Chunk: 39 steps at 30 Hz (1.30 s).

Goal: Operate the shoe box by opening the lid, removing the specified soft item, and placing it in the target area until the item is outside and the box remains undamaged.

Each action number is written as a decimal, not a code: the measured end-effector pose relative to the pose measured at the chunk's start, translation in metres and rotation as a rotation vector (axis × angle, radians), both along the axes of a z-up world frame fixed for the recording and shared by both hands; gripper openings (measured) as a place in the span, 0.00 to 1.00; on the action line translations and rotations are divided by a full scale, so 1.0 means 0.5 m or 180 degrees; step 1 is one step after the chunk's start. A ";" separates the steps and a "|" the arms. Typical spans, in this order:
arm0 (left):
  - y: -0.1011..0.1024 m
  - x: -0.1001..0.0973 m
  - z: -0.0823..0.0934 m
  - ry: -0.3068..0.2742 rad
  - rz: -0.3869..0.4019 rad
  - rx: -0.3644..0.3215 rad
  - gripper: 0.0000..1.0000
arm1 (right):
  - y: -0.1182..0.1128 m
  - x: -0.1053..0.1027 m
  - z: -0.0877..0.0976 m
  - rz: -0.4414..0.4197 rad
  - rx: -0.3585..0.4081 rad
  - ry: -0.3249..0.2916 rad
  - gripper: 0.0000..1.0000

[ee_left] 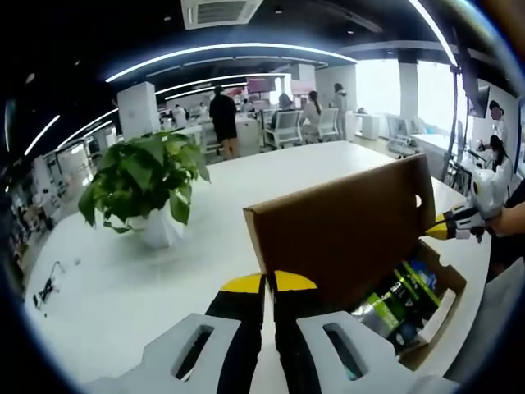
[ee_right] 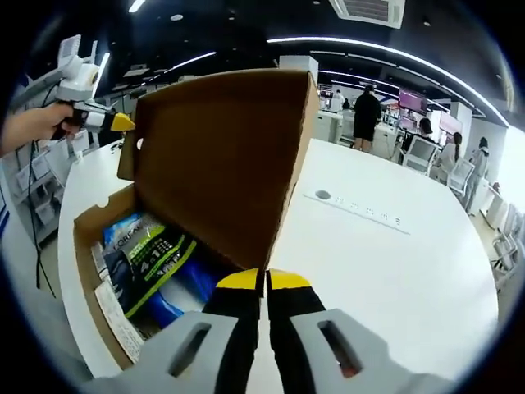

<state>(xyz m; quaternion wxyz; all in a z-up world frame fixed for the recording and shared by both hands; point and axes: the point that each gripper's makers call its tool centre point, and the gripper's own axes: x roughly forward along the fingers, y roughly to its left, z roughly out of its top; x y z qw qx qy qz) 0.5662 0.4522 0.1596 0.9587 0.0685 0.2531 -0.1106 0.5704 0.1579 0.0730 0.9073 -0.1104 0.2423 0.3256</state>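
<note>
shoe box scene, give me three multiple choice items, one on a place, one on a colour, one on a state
1. Where does the leafy green plant in a white pot stand, relative to the brown cardboard shoe box?
A inside it
B on the white table beside it
C on top of it

2. What colour are the tips of the left claw?
A yellow
B red
C blue

3. How is the box's brown cardboard lid?
A shut flat
B torn off
C raised open

Answers: B, the pot rests on the tabletop apart from the box; A, both tips are yellow; C, the lid stands up and the green and black packet inside shows.
</note>
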 end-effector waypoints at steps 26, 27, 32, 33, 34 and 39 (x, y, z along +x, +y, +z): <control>0.000 -0.042 -0.136 0.0356 0.0110 -0.0057 0.00 | 0.003 0.011 0.004 0.0180 -0.0239 -0.0045 0.00; 0.000 -0.042 -0.135 0.0351 0.0120 -0.0073 0.00 | 0.003 0.013 0.004 0.0192 -0.0254 -0.0051 0.00; 0.000 -0.042 -0.135 0.0374 0.0143 -0.0127 0.00 | 0.004 0.015 0.002 0.0199 -0.0261 -0.0034 0.01; -0.001 -0.042 -0.134 0.0381 0.0144 -0.0137 0.00 | 0.004 0.015 0.001 0.0194 -0.0256 -0.0025 0.01; 0.000 -0.042 -0.134 0.0386 0.0145 -0.0138 0.00 | 0.004 0.016 0.001 0.0191 -0.0252 -0.0018 0.01; -0.001 -0.037 -0.136 0.0451 0.0197 -0.0206 0.00 | 0.004 0.021 -0.001 0.0217 -0.0276 0.0004 0.01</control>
